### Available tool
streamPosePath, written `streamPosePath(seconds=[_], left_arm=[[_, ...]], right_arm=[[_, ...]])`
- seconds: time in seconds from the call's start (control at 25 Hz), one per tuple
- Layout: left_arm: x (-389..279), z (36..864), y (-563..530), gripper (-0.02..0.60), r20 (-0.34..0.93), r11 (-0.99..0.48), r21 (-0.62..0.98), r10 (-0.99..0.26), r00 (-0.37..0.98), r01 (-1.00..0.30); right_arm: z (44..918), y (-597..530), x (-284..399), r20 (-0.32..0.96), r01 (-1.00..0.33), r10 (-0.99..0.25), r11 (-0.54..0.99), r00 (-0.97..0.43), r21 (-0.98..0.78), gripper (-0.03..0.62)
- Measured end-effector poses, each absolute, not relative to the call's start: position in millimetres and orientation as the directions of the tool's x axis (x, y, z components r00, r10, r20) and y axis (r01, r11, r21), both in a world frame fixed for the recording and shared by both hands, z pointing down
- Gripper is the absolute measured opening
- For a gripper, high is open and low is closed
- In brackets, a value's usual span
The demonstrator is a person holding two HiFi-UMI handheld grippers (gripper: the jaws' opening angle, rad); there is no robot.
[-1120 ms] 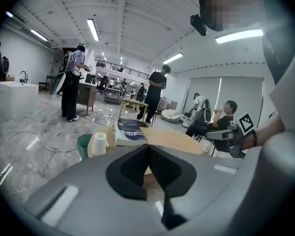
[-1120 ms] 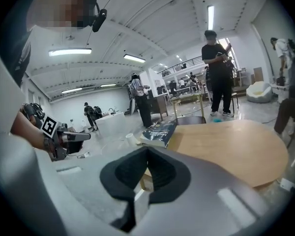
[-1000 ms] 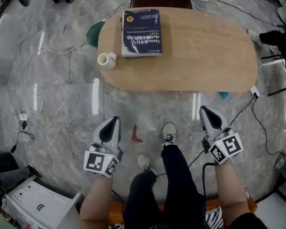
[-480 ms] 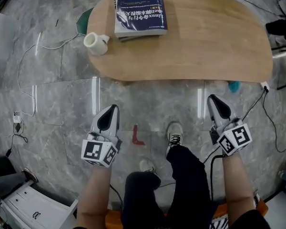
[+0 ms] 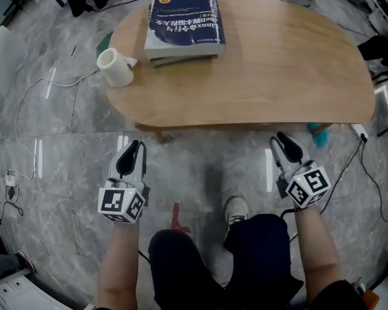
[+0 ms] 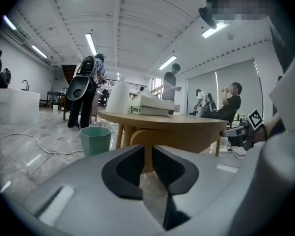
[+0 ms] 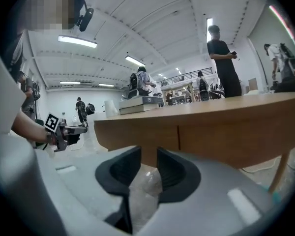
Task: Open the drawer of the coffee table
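The coffee table has an oval wooden top; its near edge lies just ahead of both grippers. In the right gripper view its wooden apron fills the middle, with a vertical seam in it. No handle shows. My left gripper is low in front of the table's left part; its jaws have just been opening and stand a narrow gap apart, nothing between them. My right gripper is before the right part; its jaws have just been opening and stand wider apart, also with nothing between them.
A thick blue book and a white tape roll lie on the tabletop. A green bin stands beyond the table's left end. Cables trail over the marble floor. The person's shoe is between the grippers. People stand in the room behind.
Both grippers have sunk and come closer to the table's near edge. The table now looks larger and nearer in the head view.
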State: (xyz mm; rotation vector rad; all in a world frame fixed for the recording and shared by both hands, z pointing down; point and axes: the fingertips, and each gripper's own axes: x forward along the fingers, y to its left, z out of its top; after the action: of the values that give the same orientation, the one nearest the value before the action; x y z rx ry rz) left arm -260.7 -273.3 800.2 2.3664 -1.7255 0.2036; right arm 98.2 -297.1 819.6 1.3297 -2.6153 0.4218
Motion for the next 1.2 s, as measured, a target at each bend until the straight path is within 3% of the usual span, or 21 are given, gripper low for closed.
streamPosePath(seconds=[0.24,0.48,1.04,1.2], left_arm=[[-260.6,821.5,-284.0,0.209,0.211,-0.277,0.078,-0.934,0.287,-0.958],[-249.7,825.7,-298.3,0.292,0.196,-0.314,0.076,-0.926,0.323,-0.946],[-247.7,833.1,-326.8,0.327,0.181,-0.369,0.098,-0.906,0.381,-0.924],[-244.3,834.0,-328.0,0.301,0.171,-0.411,0.104,-0.89,0.423,-0.906]], right_arm=[[842.5,-309.8,120.4,0.274,-0.836,-0.79,0.531,-0.548,-0.139,0.13],[853.5,-327.9,128.0,0.268,-0.844,-0.8,0.514,-0.536,-0.153,0.161],[849.8,-340.7,114.0,0.264,-0.859,-0.82,0.506,-0.508,-0.079,0.163],[851.0,-342.3,112.7,0.26,-0.865,-0.826,0.491,-0.5,-0.103,0.163]])
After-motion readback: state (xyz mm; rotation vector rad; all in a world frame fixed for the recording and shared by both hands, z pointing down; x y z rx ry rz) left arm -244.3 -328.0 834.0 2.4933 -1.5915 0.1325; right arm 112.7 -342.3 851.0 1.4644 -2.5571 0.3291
